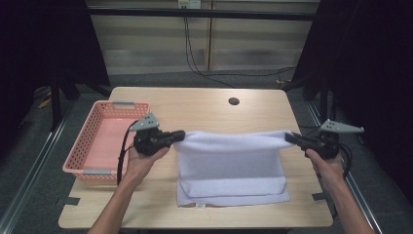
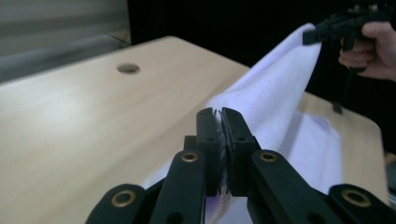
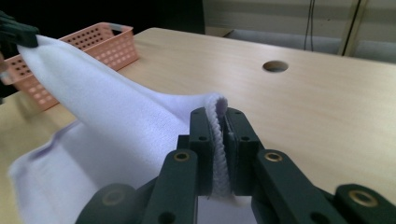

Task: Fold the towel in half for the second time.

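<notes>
A white towel (image 1: 229,165) lies on the wooden bench (image 1: 204,105), and both claws have its far edge pinched up off the surface. The left claw (image 1: 179,135) is clenched on the towel's left corner, the right claw (image 1: 290,137) clenched on its right corner, with the edge drawn fairly taut between them and sagging slightly in the middle. Below that raised edge the cloth drops to the bench, where the near part already lies doubled, a folded band showing along the towel's near side. I'd judge the folding to be partway through: one fold is in, the lifted edge has yet to be laid down, and nothing has gone into the pink basket (image 1: 104,141), which sits just left of the towel. The towel is soft terry, thick and nubbly at the hem between the right claw's jaws. The basket is rigid perforated plastic with grey handles; beyond the towel, the pale-grained bench has a round hole (image 1: 234,101).
</notes>
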The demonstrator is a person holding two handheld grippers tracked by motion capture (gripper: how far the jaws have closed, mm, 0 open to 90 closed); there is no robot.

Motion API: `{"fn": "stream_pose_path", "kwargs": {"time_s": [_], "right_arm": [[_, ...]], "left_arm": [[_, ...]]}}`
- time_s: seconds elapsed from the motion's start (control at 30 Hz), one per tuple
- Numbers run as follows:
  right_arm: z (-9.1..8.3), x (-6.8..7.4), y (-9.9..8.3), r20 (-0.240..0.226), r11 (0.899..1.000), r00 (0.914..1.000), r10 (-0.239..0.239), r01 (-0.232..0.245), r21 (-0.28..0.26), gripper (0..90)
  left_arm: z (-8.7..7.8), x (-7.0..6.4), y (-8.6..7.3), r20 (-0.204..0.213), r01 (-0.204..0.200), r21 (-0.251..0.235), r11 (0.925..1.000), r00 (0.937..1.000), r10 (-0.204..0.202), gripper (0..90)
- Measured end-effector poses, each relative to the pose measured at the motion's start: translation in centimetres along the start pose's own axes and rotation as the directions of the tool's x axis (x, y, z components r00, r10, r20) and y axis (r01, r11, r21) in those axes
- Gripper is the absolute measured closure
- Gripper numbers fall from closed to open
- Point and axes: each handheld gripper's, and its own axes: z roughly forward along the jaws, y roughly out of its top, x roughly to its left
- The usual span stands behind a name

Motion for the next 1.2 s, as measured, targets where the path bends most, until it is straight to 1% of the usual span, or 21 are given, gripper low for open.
{"fn": "stream_pose_path", "kwargs": {"time_s": [0.07, 0.1, 0.17, 0.2, 0.23, 0.3, 0.33, 0.4, 0.43, 0.5, 0.6, 0.67, 0.73, 0.8, 0.87, 0.97, 1.0, 1.03, 1.1, 1.13, 1.2], "right_arm": [[-1.0, 0.8, -1.5, -0.019, 1.0, 0.9998, 0.01, -0.01, 0.018, 81.2], [-1.4, 1.3, -2.3, -0.013, 0.999, 0.9999, 0.007, -0.007, 0.033, 80.6], [-2.1, 2.0, -4.1, -0.03, 0.998, 0.9992, 0.027, -0.025, 0.056, 80.2], [-2.3, 2.4, -5.1, -0.035, 0.997, 0.9991, 0.025, -0.022, 0.08, 79.2], [-2.6, 2.6, -5.9, -0.025, 0.994, 0.9993, 0.029, -0.026, 0.102, 78.4], [-3.0, 2.9, -7.6, -0.033, 0.988, 0.998, 0.054, -0.049, 0.144, 78.0], [-3.3, 3.1, -8.4, -0.024, 0.985, 0.9973, 0.07, -0.065, 0.163, 76.8], [-3.7, 3.4, -9.4, -0.026, 0.976, 0.9973, 0.069, -0.062, 0.208, 74.4], [-4.0, 3.6, -9.8, -0.02, 0.973, 0.9965, 0.082, -0.075, 0.217, 73.4], [-4.5, 3.9, -10.1, -0.016, 0.97, 0.9962, 0.085, -0.079, 0.231, 69.6], [-5.3, 4.5, -10.2, -0.005, 0.969, 0.9953, 0.097, -0.093, 0.227, 58.8], [-5.5, 4.6, -9.8, 0.031, 0.977, 0.9964, 0.079, -0.084, 0.197, 54.9], [-5.0, 4.3, -9.2, 0.047, 0.978, 0.9946, 0.093, -0.1, 0.183, 53.3], [-3.7, 3.9, -8.7, 0.067, 0.979, 0.9956, 0.066, -0.077, 0.187, 52.1], [-2.1, 3.3, -8.4, 0.079, 0.974, 0.9941, 0.074, -0.089, 0.207, 51.1], [0.5, 2.7, -8.4, 0.103, 0.96, 0.9937, 0.042, -0.069, 0.27, 48.0], [0.5, 2.7, -8.4, 0.103, 0.96, 0.9937, 0.042, -0.069, 0.27, 48.0], [1.9, 2.8, -8.8, 0.115, 0.945, 0.9933, 0.012, -0.049, 0.322, 46.1], [2.4, 3.1, -9.2, 0.139, 0.93, 0.9903, -0.005, -0.047, 0.364, 47.3], [2.5, 3.3, -9.5, 0.145, 0.924, 0.9894, -0.01, -0.047, 0.381, 48.7], [2.1, 3.5, -9.7, 0.162, 0.922, 0.9868, 0.005, -0.067, 0.382, 58.8]], "left_arm": [[-0.2, -1.1, -1.3, 0.009, -0.006, 0.046, 0.9989, 0.9999, 0.006, 86.8], [-0.2, -1.1, -1.3, 0.009, -0.006, 0.046, 0.9989, 0.9999, 0.006, 86.7], [-0.4, -2.5, -3.8, 0.05, 0.021, 0.101, 0.9947, 0.9984, -0.026, 86.7], [-0.4, -2.9, -4.8, 0.061, 0.018, 0.131, 0.9912, 0.9978, -0.026, 86.6], [-0.5, -3.3, -5.5, 0.049, 0.007, 0.15, 0.9886, 0.9987, -0.015, 86.5], [-0.5, -4.0, -7.2, 0.084, 0.025, 0.203, 0.9788, 0.9956, -0.043, 86.3], [-0.6, -4.3, -7.9, 0.08, 0.017, 0.223, 0.9747, 0.9961, -0.036, 86.0], [-0.7, -4.6, -8.9, 0.096, 0.036, 0.252, 0.967, 0.9935, -0.062, 84.9], [-0.8, -4.9, -9.1, 0.103, 0.035, 0.257, 0.9659, 0.9926, -0.063, 84.3], [-1.0, -5.4, -9.4, 0.121, 0.02, 0.294, 0.9557, 0.9909, -0.058, 80.7], [-1.8, -5.5, -9.1, 0.139, 0.034, 0.267, 0.9631, 0.9875, -0.074, 70.9], [-1.8, -5.0, -8.4, 0.137, 0.042, 0.229, 0.9725, 0.9877, -0.075, 63.6], [-1.1, -4.1, -7.6, 0.109, 0.05, 0.209, 0.9766, 0.9913, -0.075, 60.6], [0.3, -3.1, -7.3, 0.085, 0.07, 0.213, 0.9744, 0.9923, -0.09, 60.6], [2.0, -2.3, -7.6, 0.09, 0.084, 0.255, 0.9633, 0.9899, -0.11, 61.2], [3.5, -2.1, -8.5, 0.046, 0.046, 0.345, 0.9374, 0.9968, -0.066, 57.0], [3.5, -2.1, -8.5, 0.046, 0.046, 0.345, 0.9374, 0.9968, -0.066, 53.4], [3.6, -2.0, -9.1, 0.037, 0.067, 0.358, 0.9312, 0.9957, -0.085, 49.4], [3.5, -2.1, -9.5, 0.034, 0.059, 0.348, 0.9358, 0.9966, -0.075, 48.6], [3.5, -2.2, -9.5, 0.034, 0.056, 0.352, 0.9345, 0.9968, -0.072, 47.8], [3.7, -2.6, -9.6, 0.035, 0.049, 0.358, 0.9323, 0.9972, -0.065, 42.8]]}}
